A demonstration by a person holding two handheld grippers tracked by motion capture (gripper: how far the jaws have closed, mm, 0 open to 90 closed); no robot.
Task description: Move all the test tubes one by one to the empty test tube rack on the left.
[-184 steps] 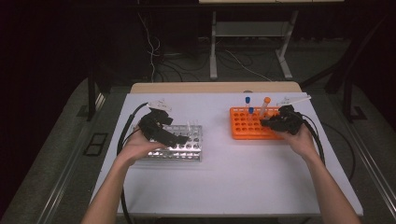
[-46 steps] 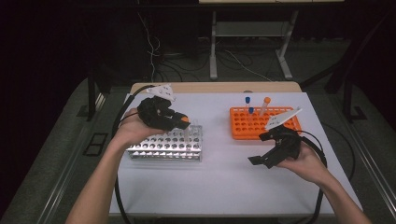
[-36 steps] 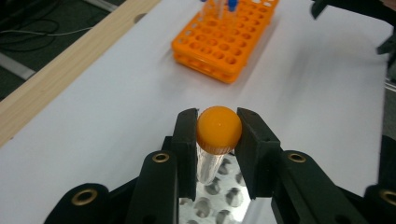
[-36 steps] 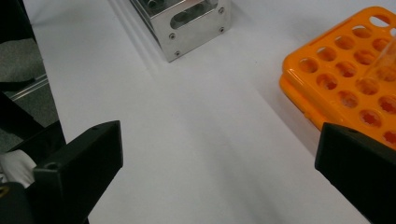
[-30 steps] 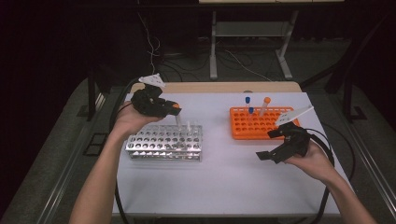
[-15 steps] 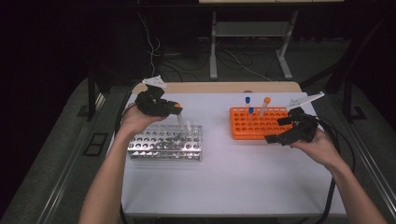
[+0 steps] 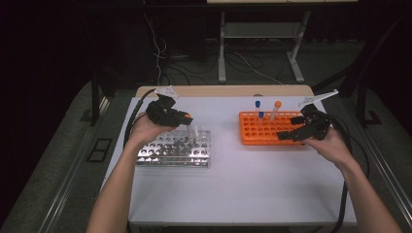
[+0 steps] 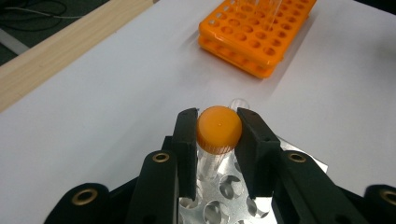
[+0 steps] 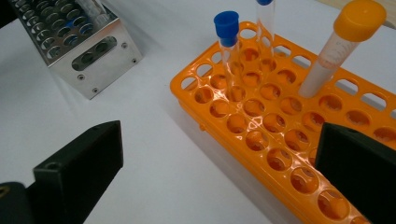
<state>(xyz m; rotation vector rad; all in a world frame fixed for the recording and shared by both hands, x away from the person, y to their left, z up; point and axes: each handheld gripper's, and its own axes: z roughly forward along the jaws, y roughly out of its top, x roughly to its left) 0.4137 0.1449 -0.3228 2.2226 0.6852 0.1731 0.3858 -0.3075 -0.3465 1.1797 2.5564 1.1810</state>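
White matte table (image 7: pixel 252 184); left tongs (image 8: pixel 217 140) clamp orange-capped tube (image 8: pixel 218 129); right tongs (image 9: pixel 219 182) gape empty.

The left tool (image 8: pixel 215 154) is black with brass-coloured rivets, and the tube (image 8: pixel 218 131) between its jaws is clear with an orange cap. The rack (image 7: pixel 176 147) under it is shiny silver metal. The right tool (image 9: pixel 219 186) is black too. The far rack (image 9: pixel 280 140) is bright orange; it carries two clear tubes with blue caps (image 9: pixel 226 25) and a whitish tube with an orange cap (image 9: pixel 360 16). The desk (image 7: pixel 243 179) is white with a pale wooden far edge.
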